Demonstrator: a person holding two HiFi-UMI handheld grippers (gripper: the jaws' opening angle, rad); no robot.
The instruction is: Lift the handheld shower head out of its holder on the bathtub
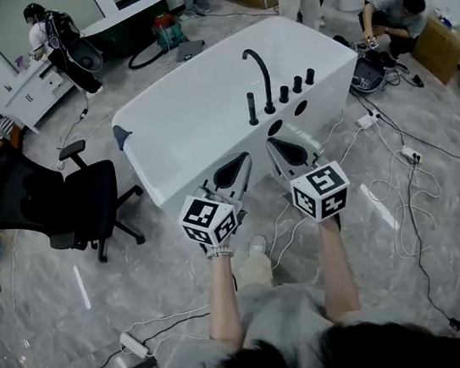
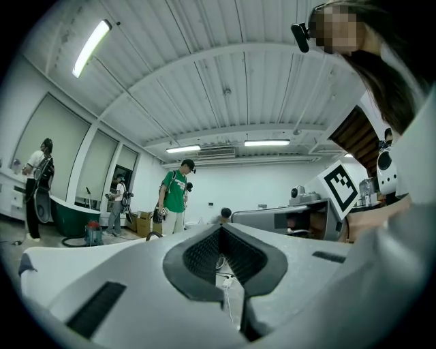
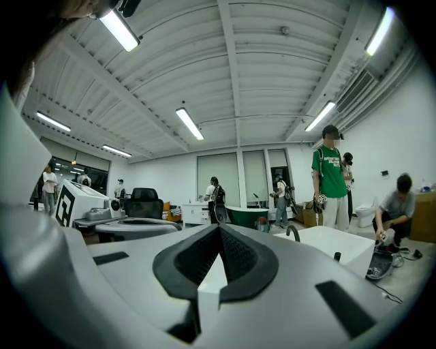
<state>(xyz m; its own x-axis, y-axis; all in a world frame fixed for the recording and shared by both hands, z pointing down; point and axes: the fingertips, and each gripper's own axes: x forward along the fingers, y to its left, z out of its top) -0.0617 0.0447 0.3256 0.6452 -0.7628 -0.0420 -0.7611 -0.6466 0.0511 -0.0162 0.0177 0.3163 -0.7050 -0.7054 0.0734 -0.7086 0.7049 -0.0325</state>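
Observation:
The white bathtub (image 1: 202, 114) stands in the middle of the head view. On its right deck are a curved black faucet (image 1: 262, 75), a short upright black handheld shower head (image 1: 251, 109) in its holder, and three black knobs (image 1: 297, 85). My left gripper (image 1: 246, 158) and right gripper (image 1: 271, 141) hover side by side just in front of the tub's near wall, short of the shower head. Both point level, and both have their jaws shut with nothing between them. In the right gripper view the tub (image 3: 327, 242) and faucet (image 3: 293, 232) lie ahead to the right of my gripper (image 3: 218, 228).
A black office chair (image 1: 62, 204) stands left of the tub. Cables and power strips (image 1: 385, 190) trail over the floor on the right. A person crouches (image 1: 394, 21) beyond the tub by a cardboard box (image 1: 440, 44); others stand at the back near a red vacuum (image 1: 166, 30).

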